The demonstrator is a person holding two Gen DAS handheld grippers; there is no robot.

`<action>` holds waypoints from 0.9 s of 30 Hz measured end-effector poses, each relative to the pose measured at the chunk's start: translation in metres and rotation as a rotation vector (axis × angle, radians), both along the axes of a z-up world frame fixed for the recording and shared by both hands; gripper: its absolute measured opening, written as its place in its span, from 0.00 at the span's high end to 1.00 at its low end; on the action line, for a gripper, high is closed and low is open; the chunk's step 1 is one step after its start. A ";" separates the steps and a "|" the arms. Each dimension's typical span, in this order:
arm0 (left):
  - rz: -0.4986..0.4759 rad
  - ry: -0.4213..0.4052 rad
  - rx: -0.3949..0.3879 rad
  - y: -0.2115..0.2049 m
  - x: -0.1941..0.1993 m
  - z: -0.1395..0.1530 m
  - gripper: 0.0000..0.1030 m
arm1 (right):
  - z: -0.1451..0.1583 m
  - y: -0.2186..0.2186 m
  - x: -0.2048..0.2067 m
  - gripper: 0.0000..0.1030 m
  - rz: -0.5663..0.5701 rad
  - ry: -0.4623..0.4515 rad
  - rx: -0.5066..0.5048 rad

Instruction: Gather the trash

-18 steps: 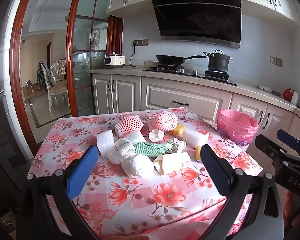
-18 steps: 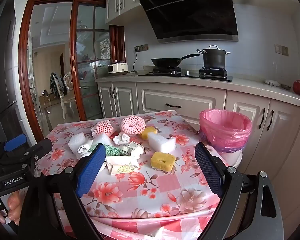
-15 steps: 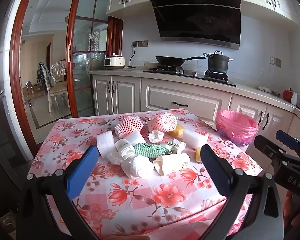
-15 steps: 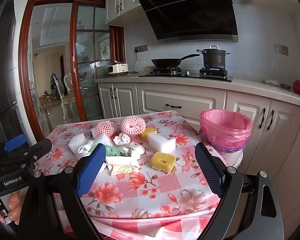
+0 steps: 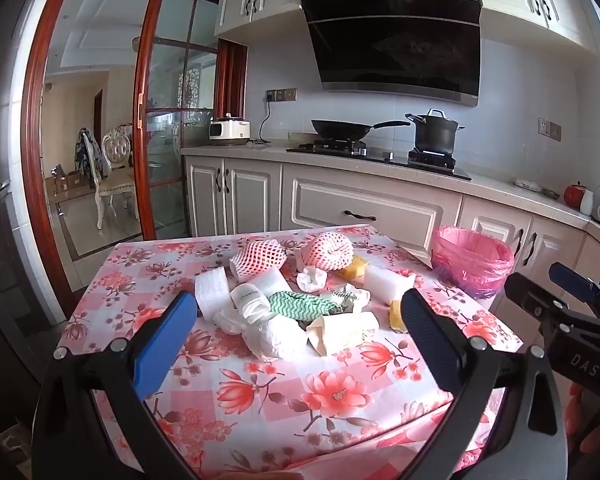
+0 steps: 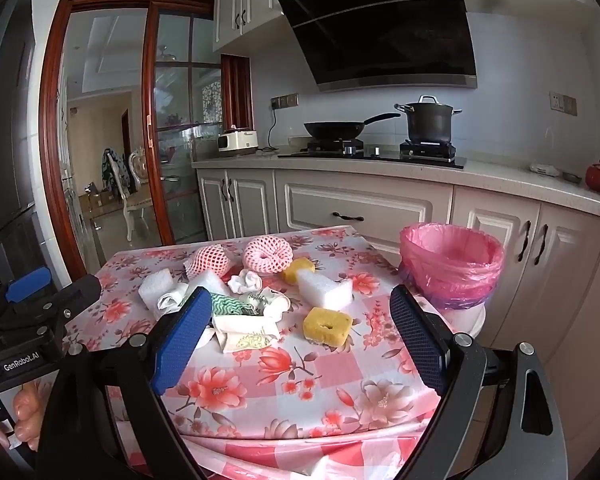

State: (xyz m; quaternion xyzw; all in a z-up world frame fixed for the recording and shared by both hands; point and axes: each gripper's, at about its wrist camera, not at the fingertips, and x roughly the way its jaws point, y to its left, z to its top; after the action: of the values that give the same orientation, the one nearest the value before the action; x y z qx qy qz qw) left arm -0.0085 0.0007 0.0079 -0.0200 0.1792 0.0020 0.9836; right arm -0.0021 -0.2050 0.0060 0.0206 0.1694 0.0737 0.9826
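A pile of trash lies mid-table: two pink foam nets [image 5: 327,251], crumpled white tissues [image 5: 276,334], a green-striped cloth [image 5: 300,304], a beige paper wrapper [image 5: 342,330], white foam blocks [image 6: 325,288] and a yellow sponge [image 6: 327,325]. A bin lined with a pink bag [image 6: 451,263] stands off the table's right edge. My left gripper [image 5: 298,340] is open and empty, held above the table's near side before the pile. My right gripper [image 6: 300,334] is open and empty, near the yellow sponge. Each gripper shows at the edge of the other's view.
The table carries a pink floral cloth [image 5: 284,396]. Behind it runs a kitchen counter [image 5: 380,164] with a wok, a black pot and a small white appliance. White cabinets stand close behind the bin. A glass sliding door [image 5: 168,136] is at left.
Both views have shifted slightly; the grippers edged a little toward the table. Both stay open and nothing on the table has moved.
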 end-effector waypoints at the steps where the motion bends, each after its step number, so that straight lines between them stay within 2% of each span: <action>1: 0.000 -0.002 -0.001 0.000 0.000 0.000 0.04 | 0.001 0.000 0.000 0.18 0.000 -0.002 -0.001; 27: 0.009 -0.015 -0.014 0.003 -0.003 -0.002 0.04 | 0.001 0.001 -0.001 0.18 0.000 -0.011 -0.001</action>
State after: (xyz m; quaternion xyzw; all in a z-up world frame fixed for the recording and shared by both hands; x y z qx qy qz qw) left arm -0.0118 0.0041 0.0059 -0.0278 0.1718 0.0052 0.9847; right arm -0.0027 -0.2044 0.0073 0.0195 0.1640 0.0737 0.9835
